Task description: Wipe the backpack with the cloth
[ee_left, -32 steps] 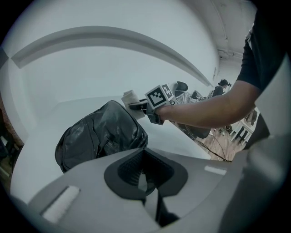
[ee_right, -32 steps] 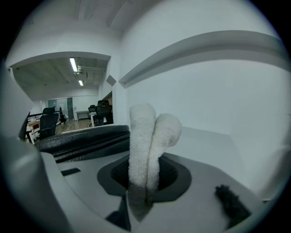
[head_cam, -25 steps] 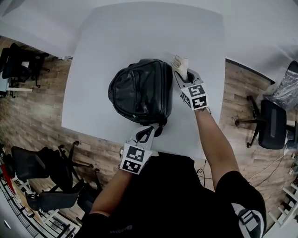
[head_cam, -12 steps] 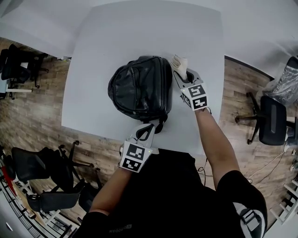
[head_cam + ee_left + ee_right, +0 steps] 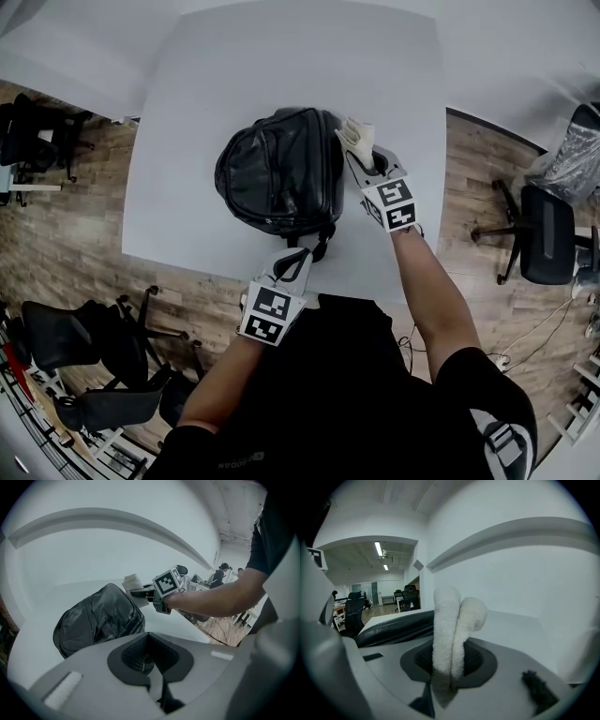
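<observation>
A black leather backpack [image 5: 277, 169] lies on the white table [image 5: 244, 66]. My right gripper [image 5: 361, 155] is shut on a folded white cloth [image 5: 355, 133], which rests against the backpack's upper right side. In the right gripper view the cloth [image 5: 452, 620] stands up out of the gripper [image 5: 450, 665], with the backpack [image 5: 393, 627] just to its left. My left gripper [image 5: 298, 264] sits at the table's near edge, shut on the backpack's dark strap [image 5: 319, 247]. The left gripper view shows the backpack [image 5: 98, 618] beyond the shut left gripper [image 5: 150, 656].
The table's near edge runs just under the left gripper. Office chairs stand on the wooden floor at the right [image 5: 548, 234], lower left [image 5: 66, 328] and far left [image 5: 37, 131]. A white wall lies beyond the table.
The right gripper has carried the cloth a little left, onto the backpack's right side. The left gripper has kept its hold at the strap.
</observation>
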{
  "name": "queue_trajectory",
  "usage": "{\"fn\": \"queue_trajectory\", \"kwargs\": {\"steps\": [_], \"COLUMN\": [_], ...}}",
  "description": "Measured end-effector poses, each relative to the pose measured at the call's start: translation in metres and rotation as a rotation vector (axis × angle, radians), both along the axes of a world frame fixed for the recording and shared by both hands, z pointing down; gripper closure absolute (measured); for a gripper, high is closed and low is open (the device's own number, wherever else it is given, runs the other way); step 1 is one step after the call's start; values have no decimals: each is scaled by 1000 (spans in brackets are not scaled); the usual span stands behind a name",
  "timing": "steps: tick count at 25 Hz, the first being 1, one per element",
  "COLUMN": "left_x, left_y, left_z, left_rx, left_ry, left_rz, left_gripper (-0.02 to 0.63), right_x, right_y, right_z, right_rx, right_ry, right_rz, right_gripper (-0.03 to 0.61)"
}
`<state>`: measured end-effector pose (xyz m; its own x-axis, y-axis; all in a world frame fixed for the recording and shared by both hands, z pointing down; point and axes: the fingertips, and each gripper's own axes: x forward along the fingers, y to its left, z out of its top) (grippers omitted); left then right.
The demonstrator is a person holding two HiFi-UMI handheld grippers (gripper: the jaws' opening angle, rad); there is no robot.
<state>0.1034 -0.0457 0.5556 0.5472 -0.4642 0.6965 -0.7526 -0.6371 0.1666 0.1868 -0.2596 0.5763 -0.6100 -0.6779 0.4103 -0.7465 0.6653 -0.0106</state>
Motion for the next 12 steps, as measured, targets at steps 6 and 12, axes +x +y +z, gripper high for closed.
{"fn": "queue_trajectory", "kwargs": {"steps": [6,12], "left_x": [-5,-6], "left_y": [2,2], "left_z": [0,0], "left_rx": [-52,-54], "left_ry": [79,91], "left_rz": [-73,-82], "left_gripper": [606,606], "right_x": [2,3], "right_y": [23,47], "right_z": [-4,-6], "right_rx": [1,-7], "right_ry": [-15,-29], "right_rz": [-1,6], "right_gripper": [491,491]}}
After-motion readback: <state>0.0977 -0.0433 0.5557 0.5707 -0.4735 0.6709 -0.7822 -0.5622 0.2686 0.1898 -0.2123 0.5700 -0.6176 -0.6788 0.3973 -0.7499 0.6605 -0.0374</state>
